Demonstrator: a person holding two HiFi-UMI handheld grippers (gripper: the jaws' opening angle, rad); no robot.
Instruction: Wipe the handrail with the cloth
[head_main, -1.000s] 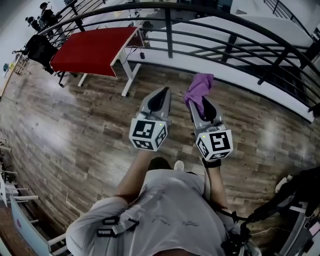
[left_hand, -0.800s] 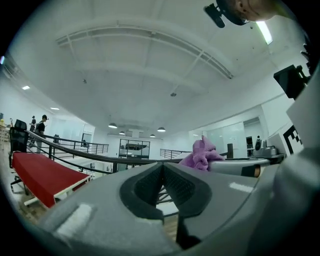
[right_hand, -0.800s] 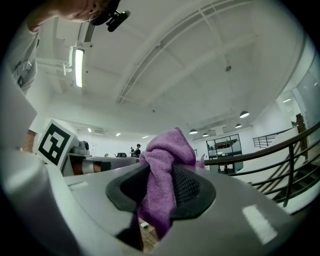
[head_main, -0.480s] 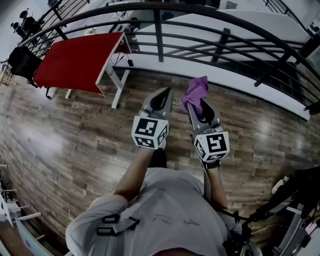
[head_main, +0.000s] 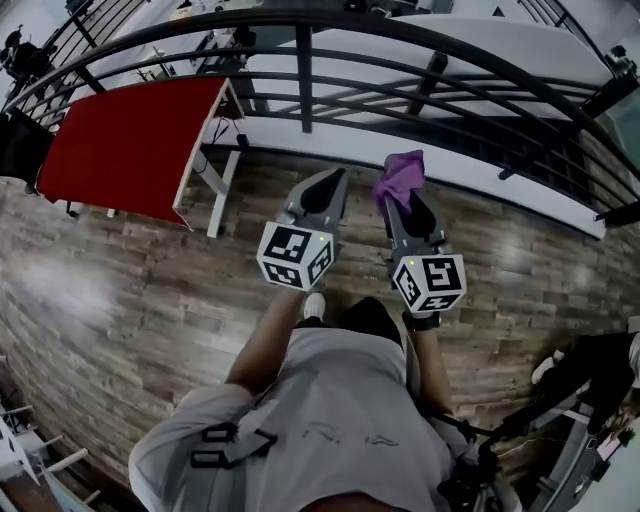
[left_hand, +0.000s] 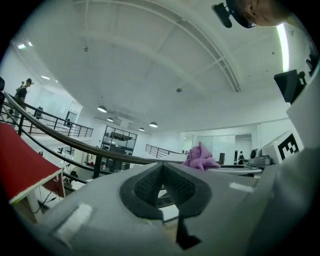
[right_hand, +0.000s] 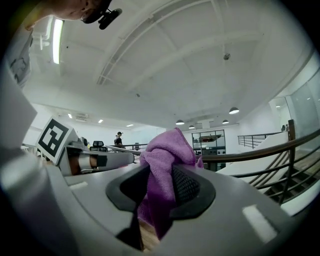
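A black curved handrail tops a black railing with several bars across the top of the head view. My right gripper is shut on a purple cloth, which bunches above its tips just short of the railing's white base. In the right gripper view the cloth fills the jaws, with the handrail at the right. My left gripper sits beside it, shut and holding nothing. The left gripper view shows the handrail beyond the jaws and the cloth to the right.
A red-topped table on white legs stands at the left by the railing. A wooden plank floor lies below. Dark equipment sits at the lower right. The person's torso fills the bottom centre.
The person has stepped closer to the railing: it and the red table have slid down and nearer in view. Both grippers keep their pose, the cloth still held in the right.
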